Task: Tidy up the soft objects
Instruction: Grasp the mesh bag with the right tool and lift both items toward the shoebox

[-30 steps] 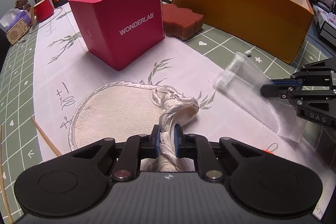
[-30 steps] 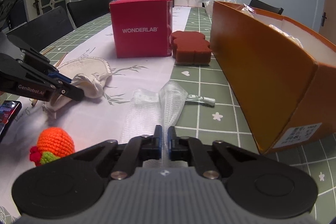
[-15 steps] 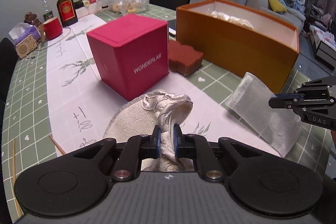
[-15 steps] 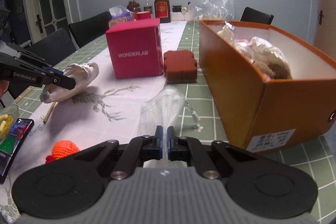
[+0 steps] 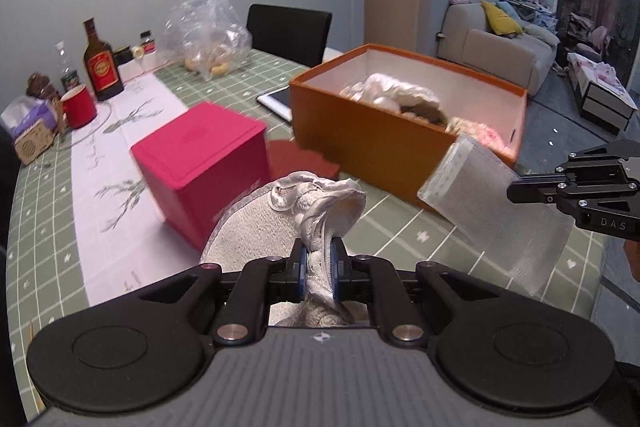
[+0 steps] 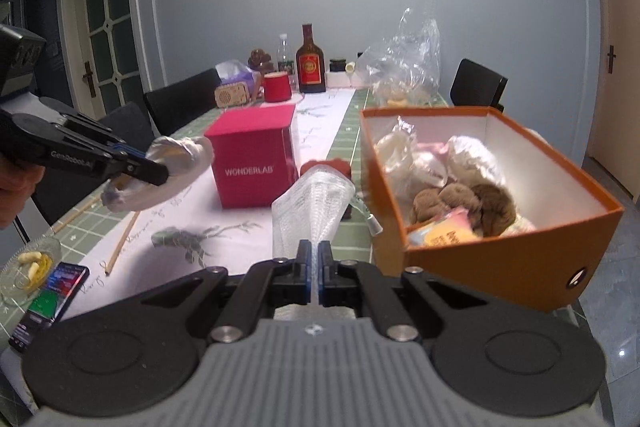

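Note:
My left gripper [image 5: 319, 259] is shut on a cream towelling cloth [image 5: 256, 227] and holds it in the air above the table; it also shows in the right wrist view [image 6: 160, 169]. My right gripper [image 6: 316, 265] is shut on a clear mesh bag [image 6: 310, 207] and holds it raised, left of the orange box [image 6: 500, 259]. The bag also shows in the left wrist view [image 5: 492, 203]. The orange box [image 5: 360, 143] holds several soft items, cream, brown and pink.
A pink WONDERLAB box [image 6: 252, 163] stands mid-table with a red-brown sponge [image 6: 328, 169] behind it. A bottle [image 6: 310, 61], red mug [image 6: 277, 87] and plastic bag [image 6: 404, 63] stand at the far end. A phone [image 6: 52, 299] and glass dish [image 6: 30, 267] lie near left.
Both grippers have risen well above the table, lifting the cloth and the mesh bag clear of it. The inside of the orange box has come into view.

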Motion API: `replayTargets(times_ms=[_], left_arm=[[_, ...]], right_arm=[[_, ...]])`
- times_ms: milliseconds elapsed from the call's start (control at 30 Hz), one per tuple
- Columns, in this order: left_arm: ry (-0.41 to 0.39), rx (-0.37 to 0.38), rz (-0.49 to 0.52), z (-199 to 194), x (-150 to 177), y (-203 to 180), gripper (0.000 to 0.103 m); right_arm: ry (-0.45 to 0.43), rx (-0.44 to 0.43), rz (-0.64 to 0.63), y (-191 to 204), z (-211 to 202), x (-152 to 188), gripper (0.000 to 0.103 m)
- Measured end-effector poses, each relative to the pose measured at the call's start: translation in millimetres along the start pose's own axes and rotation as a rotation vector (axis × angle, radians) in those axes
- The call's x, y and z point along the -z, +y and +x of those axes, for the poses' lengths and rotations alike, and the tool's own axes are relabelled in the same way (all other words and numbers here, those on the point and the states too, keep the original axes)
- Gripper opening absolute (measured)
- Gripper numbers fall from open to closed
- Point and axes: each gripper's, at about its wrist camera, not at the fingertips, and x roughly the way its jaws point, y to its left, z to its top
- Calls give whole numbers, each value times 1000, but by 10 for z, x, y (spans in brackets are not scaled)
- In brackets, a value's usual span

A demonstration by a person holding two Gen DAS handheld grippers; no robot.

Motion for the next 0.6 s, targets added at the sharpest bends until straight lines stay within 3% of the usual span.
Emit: replayTargets(times_ms=[600], left_arm=[[-87,83,125,385,-849,-861,13]], right_arm=[[-89,100,-12,-604,-465,-347,0]])
